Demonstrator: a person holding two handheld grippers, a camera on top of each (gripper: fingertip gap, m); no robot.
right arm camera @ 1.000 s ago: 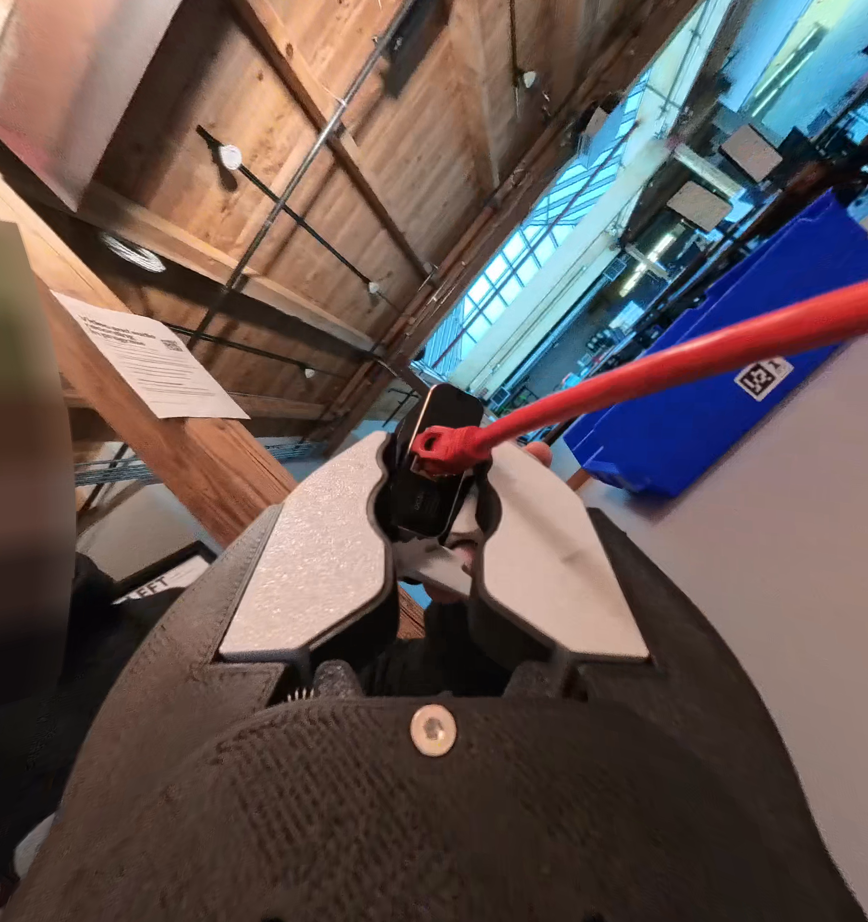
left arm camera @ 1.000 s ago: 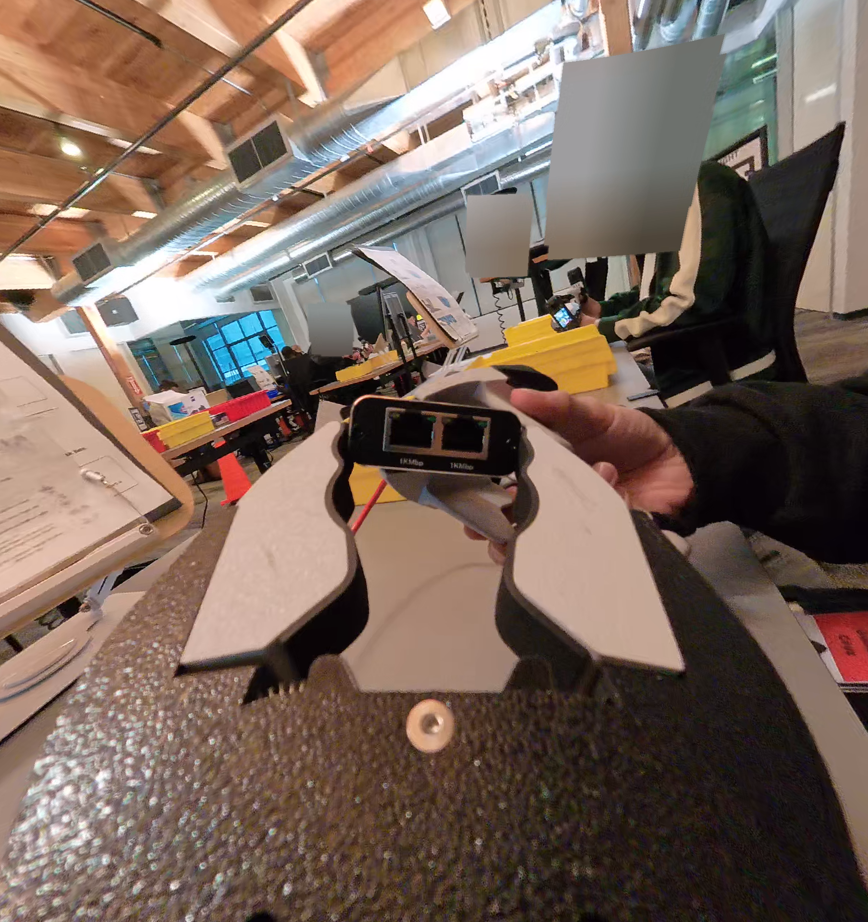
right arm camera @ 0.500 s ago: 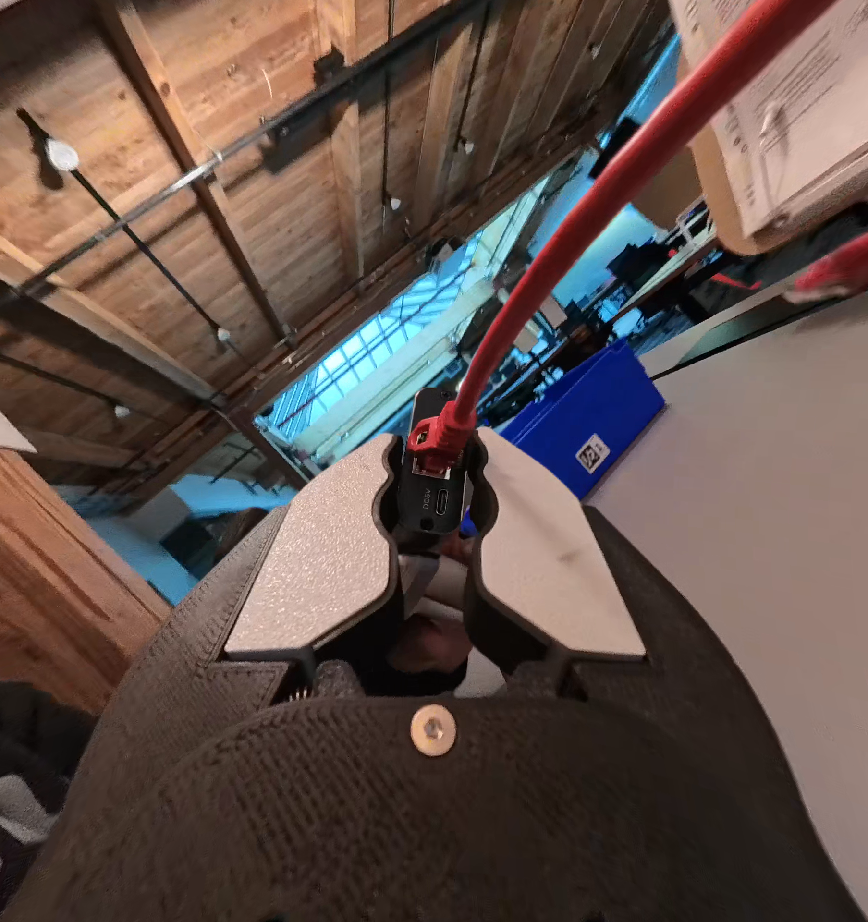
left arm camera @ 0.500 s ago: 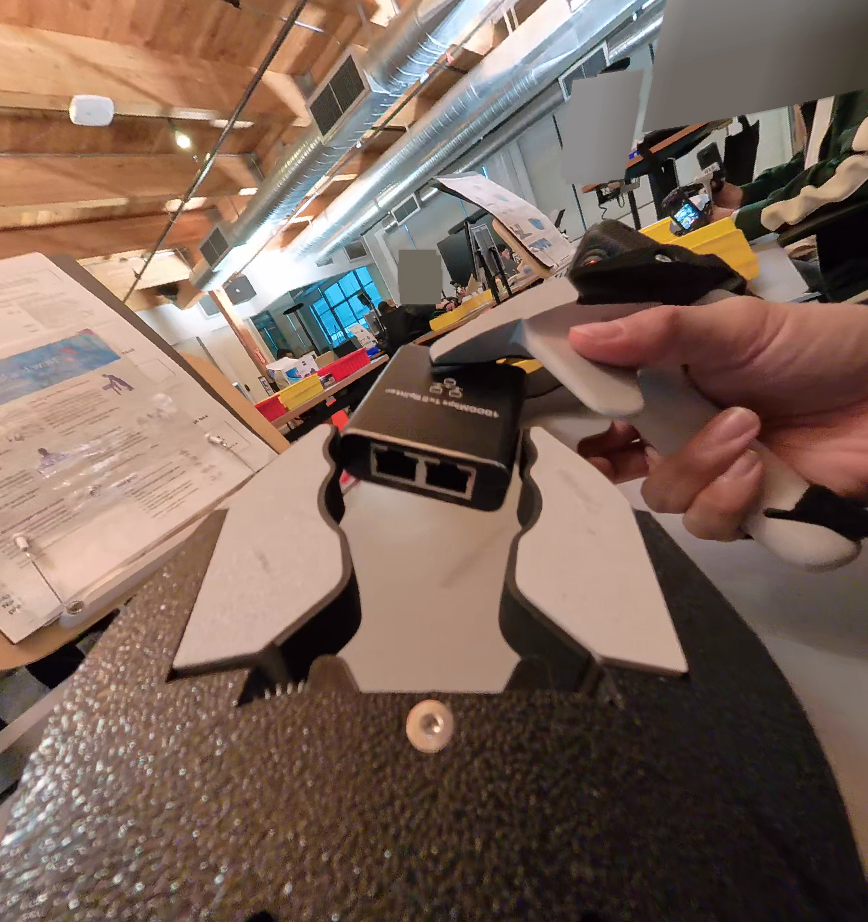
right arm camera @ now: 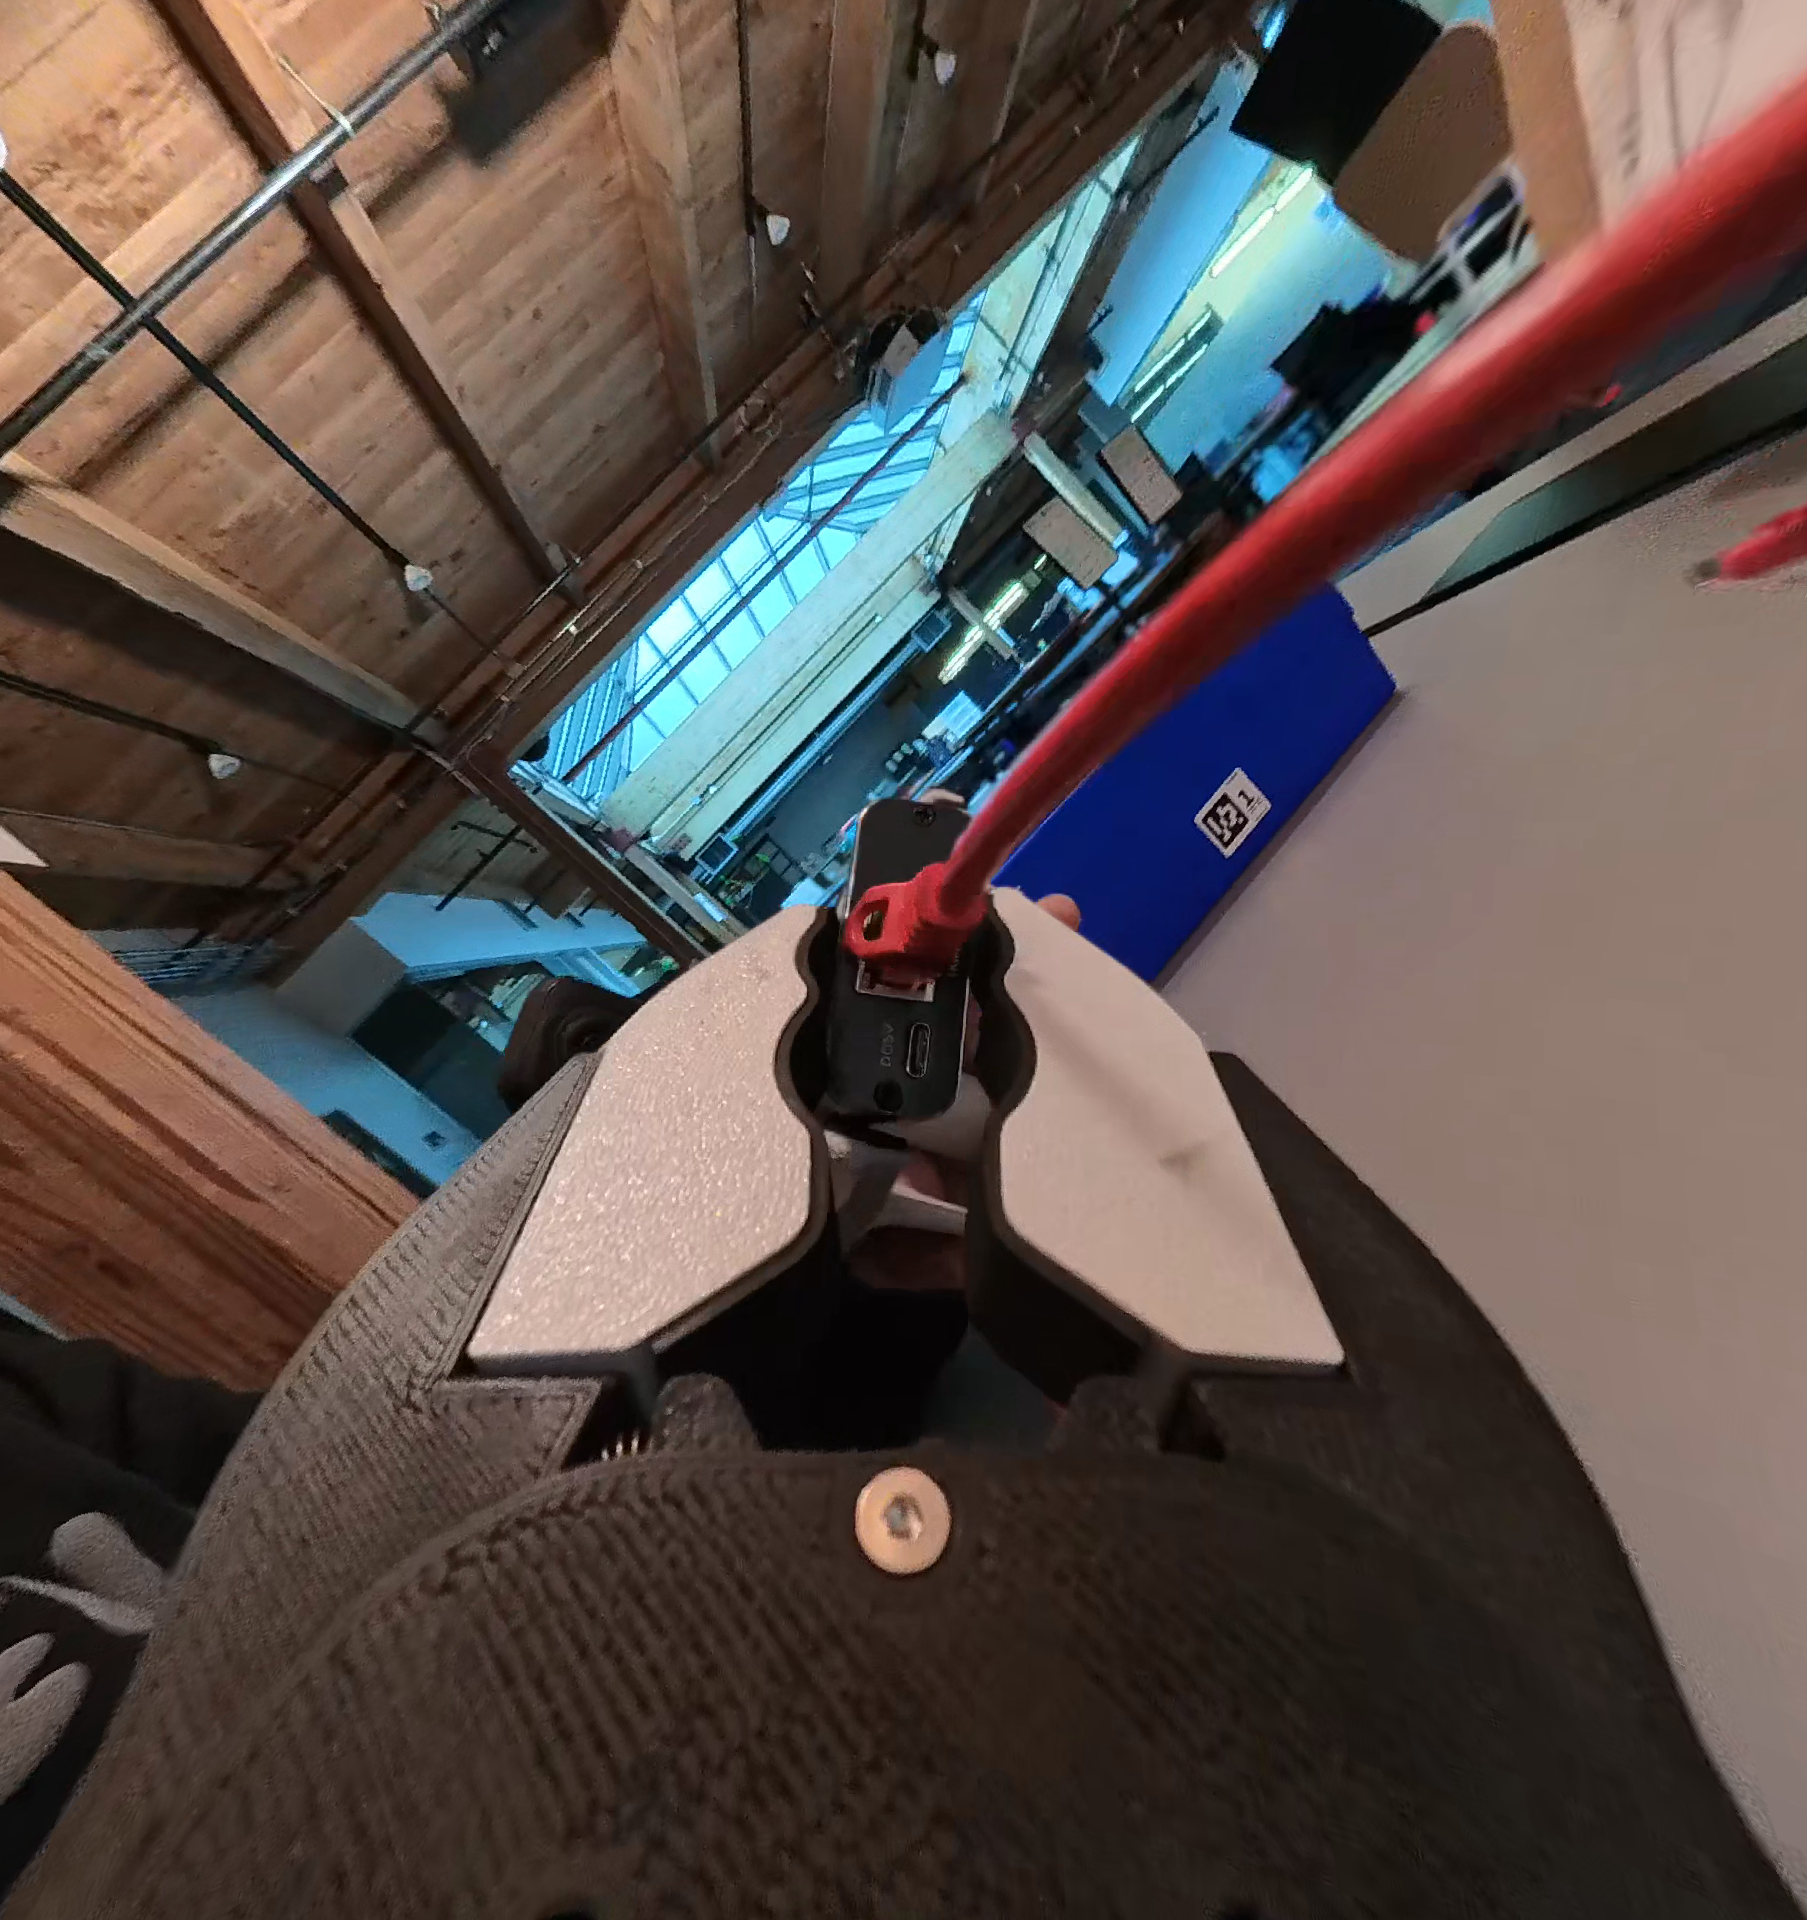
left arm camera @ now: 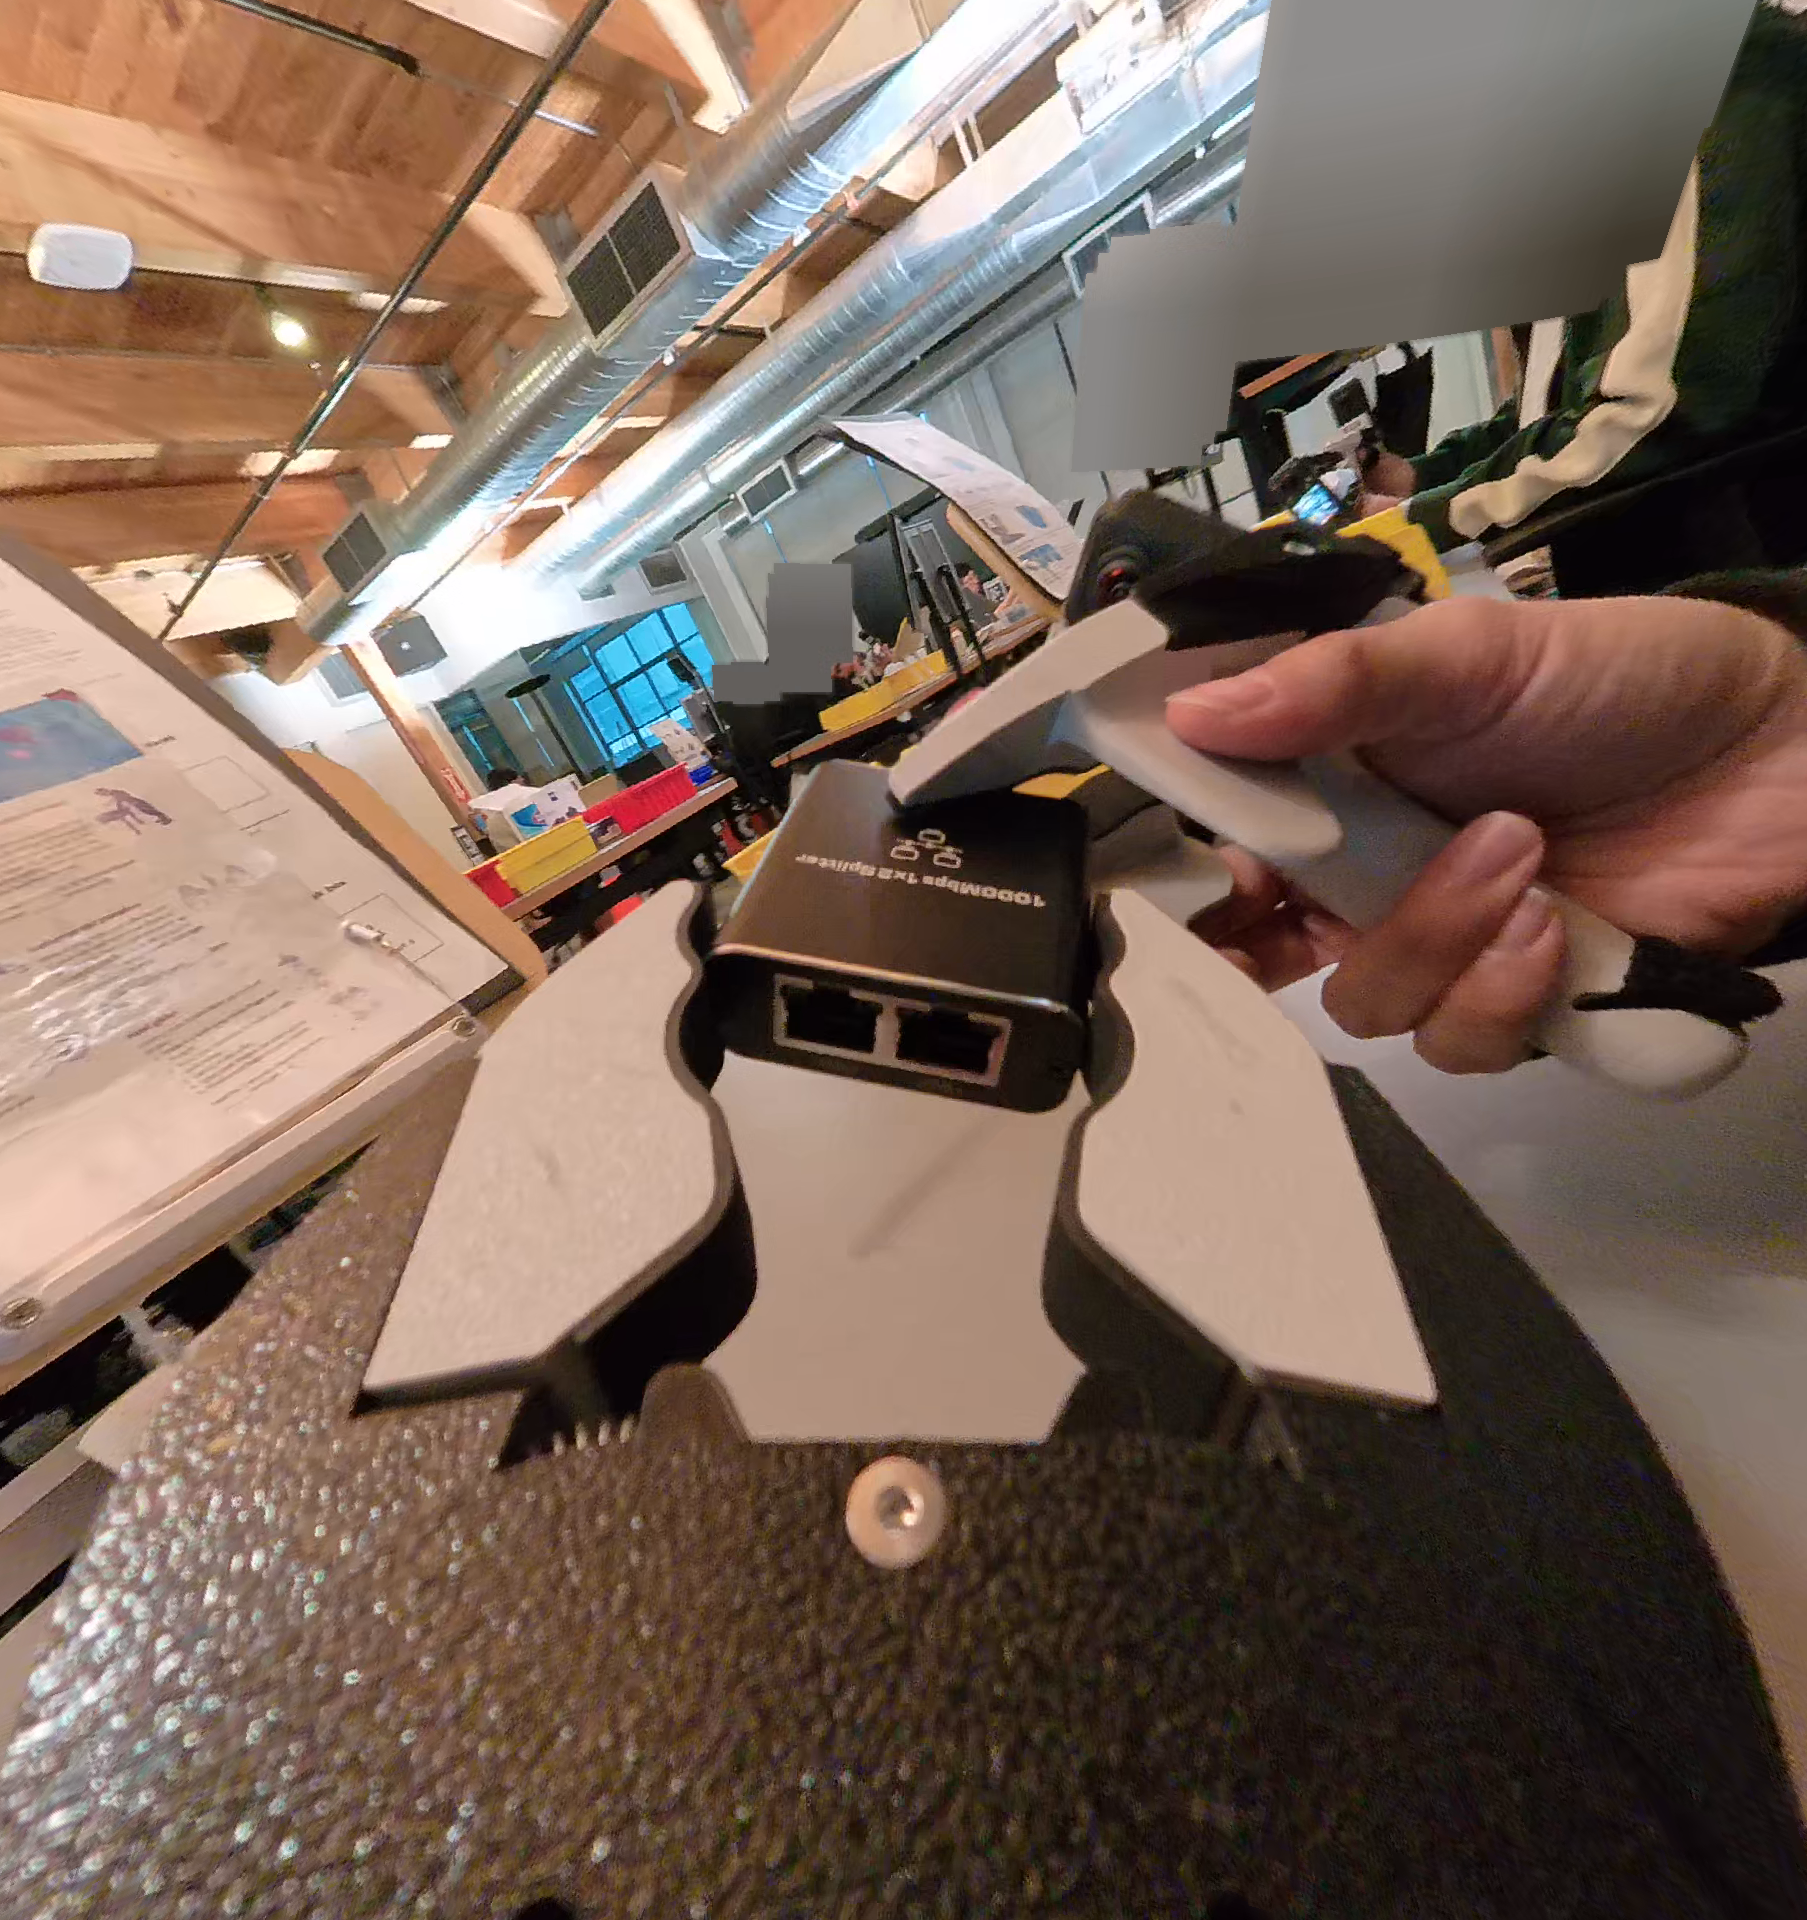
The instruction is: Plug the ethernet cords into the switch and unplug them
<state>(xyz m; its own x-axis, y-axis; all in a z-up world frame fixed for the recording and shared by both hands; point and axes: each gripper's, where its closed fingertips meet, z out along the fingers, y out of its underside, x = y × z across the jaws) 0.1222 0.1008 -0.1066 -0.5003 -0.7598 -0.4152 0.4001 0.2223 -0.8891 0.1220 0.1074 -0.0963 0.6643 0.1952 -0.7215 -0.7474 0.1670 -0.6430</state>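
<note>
Wood beams and shiny pipes run across the ceiling of a big workroom, and a pale grey bench (left arm camera: 1605,1195) lies below. The black switch (left arm camera: 909,935) is up in the air, held from two ends. The left gripper (left arm camera: 894,997) is clamped on its sides at the end with two ports, and both of those ports are empty. The right gripper (right arm camera: 904,1023) is clamped on the other end, where a red cord (right arm camera: 1242,582) is plugged into a single port. A small oval port sits just below that plug. In the left view a hand (left arm camera: 1564,810) holds the right gripper, and one of its flat fingers lies on top of the switch.

A second red plug (right arm camera: 1782,551) lies on the bench, well apart from the switch. A blue bin (right arm camera: 1190,790) stands near the bench edge.

What could go wrong? The switch is smooth and small, so I think it could slip or twist if one gripper lets go too fast. The red cord pulls up and to the side, and that tug could tip the switch. If the right gripper pulls the cord without pressing the little clip, the plug may stay stuck, or the switch may jerk out of the left gripper and drop on the bench.
</note>
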